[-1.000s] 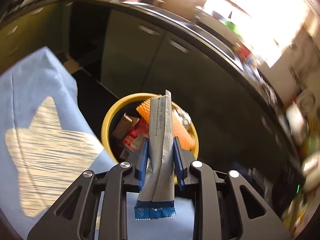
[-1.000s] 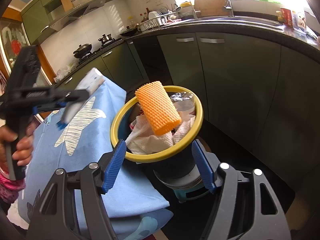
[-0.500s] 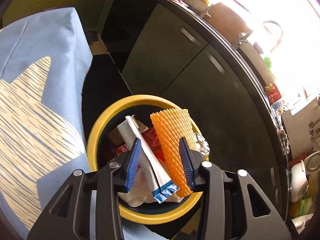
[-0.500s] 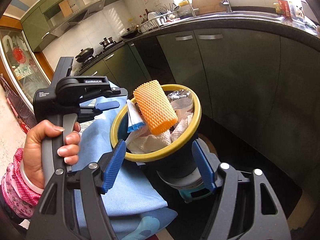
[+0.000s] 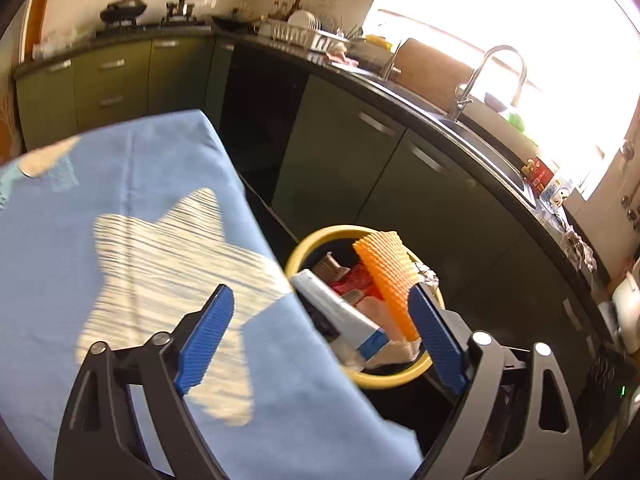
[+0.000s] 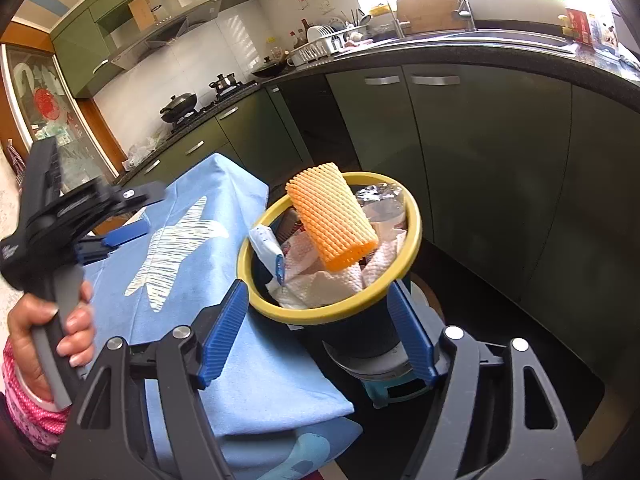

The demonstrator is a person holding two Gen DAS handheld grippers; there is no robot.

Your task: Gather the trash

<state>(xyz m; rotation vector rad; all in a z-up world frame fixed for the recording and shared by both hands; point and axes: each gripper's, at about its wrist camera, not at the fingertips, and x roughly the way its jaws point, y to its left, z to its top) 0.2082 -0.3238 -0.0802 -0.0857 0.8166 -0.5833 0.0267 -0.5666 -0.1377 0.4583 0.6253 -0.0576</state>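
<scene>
A dark trash bin with a yellow rim (image 6: 396, 276) (image 5: 304, 240) stands on the floor beside the table's right edge. It holds an orange foam net sleeve (image 6: 332, 218) (image 5: 386, 276), white paper towels (image 6: 320, 284), clear plastic and a silver-blue wrapper (image 6: 266, 246) (image 5: 340, 316) leaning on the left rim. My left gripper (image 5: 320, 344) is open and empty above the table edge, left of the bin; it also shows in the right wrist view (image 6: 120, 216). My right gripper (image 6: 316, 332) is open and empty, its fingers either side of the bin in view.
A blue cloth with a pale star (image 5: 160, 256) (image 6: 180, 248) covers the table. Green cabinets and a dark countertop (image 5: 460, 128) with sink and tap run behind the bin. A stove with pots (image 6: 180, 104) stands at the back. Dark floor lies to the right.
My left gripper let go of the silver-blue wrapper into the bin, opened wide and drew back left over the table. The right gripper has barely moved.
</scene>
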